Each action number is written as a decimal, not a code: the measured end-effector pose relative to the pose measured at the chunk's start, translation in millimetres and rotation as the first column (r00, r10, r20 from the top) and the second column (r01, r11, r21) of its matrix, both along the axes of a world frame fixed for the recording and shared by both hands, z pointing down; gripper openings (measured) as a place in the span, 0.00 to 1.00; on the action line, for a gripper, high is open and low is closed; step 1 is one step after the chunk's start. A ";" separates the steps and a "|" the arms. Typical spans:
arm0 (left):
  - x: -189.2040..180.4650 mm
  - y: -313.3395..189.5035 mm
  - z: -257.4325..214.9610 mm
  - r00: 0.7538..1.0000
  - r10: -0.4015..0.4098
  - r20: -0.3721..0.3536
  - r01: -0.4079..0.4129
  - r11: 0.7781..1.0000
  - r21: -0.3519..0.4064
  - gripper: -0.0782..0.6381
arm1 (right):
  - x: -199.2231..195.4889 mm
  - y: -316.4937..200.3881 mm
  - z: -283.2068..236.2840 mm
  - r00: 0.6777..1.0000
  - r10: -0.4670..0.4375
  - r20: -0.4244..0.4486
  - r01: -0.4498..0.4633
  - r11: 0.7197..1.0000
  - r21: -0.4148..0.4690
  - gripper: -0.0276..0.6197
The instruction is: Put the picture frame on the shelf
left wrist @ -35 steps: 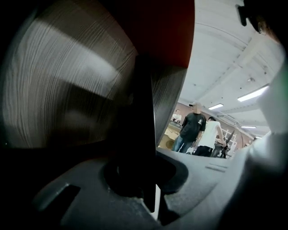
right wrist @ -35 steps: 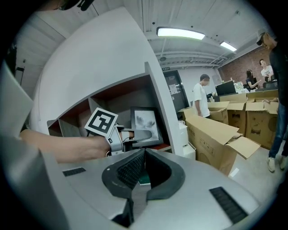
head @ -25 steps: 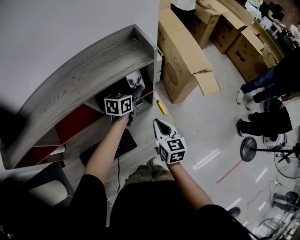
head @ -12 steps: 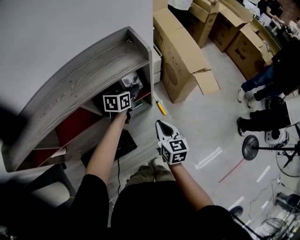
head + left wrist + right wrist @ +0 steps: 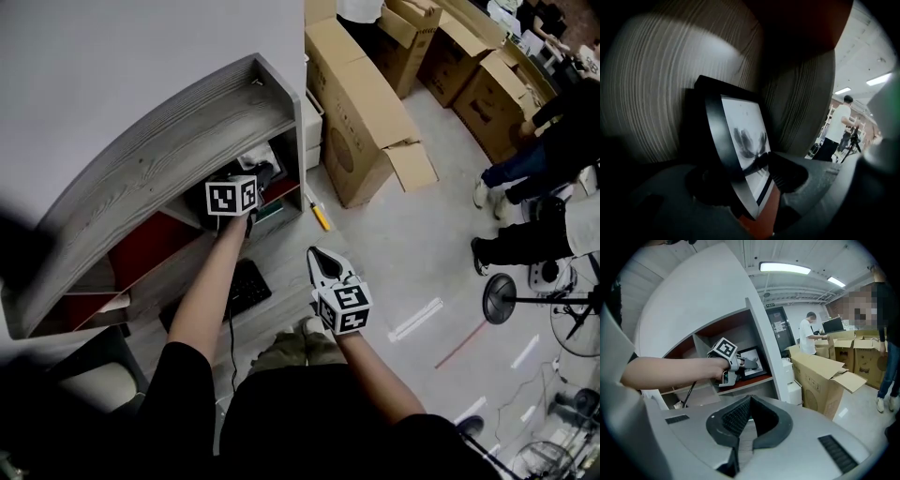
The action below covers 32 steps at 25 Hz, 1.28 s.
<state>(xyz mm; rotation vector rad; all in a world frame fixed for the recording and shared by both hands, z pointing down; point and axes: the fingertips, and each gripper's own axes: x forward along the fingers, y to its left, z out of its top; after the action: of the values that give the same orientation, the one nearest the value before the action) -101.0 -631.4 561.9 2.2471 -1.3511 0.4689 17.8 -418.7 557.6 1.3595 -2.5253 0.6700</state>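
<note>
The black picture frame (image 5: 740,140), with a dark flower print, stands upright on the red-brown board (image 5: 745,380) inside a compartment of the grey wooden shelf (image 5: 169,122). My left gripper (image 5: 743,168) reaches into that compartment. Its jaws are opening with the frame's lower edge between them, one on the back and one on the glass side. From the right gripper view the frame (image 5: 752,359) leans just behind the left gripper (image 5: 740,364). My right gripper (image 5: 317,255) hangs in front of the shelf, shut and empty (image 5: 747,401).
Large cardboard boxes (image 5: 361,103) stand to the right of the shelf, with white boxes (image 5: 794,380) against its side. A yellow object (image 5: 322,216) lies on the floor. A black keyboard (image 5: 248,281) sits low by the shelf. People (image 5: 534,169) and a fan (image 5: 497,298) are at right.
My left gripper has gone a little deeper into the compartment with the frame, and its jaws have come apart. The right gripper has hardly moved.
</note>
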 end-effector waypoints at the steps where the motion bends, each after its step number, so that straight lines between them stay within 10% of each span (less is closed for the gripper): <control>1: -2.2 -2.9 -1.6 1.000 -0.003 0.024 0.003 1.000 0.015 0.46 | 0.4 0.4 -0.6 1.000 0.002 0.002 -0.002 1.000 0.001 0.06; 32: -17.5 -2.3 4.1 0.998 -0.054 0.023 0.052 0.997 0.063 0.52 | 10.1 10.7 11.6 0.998 0.051 -0.021 -0.051 0.998 -0.023 0.06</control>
<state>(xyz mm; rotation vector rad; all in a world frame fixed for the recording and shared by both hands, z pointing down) -118.6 -633.7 565.9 2.2557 -1.4532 0.4433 27.9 -408.0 569.2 1.4197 -2.4670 0.6890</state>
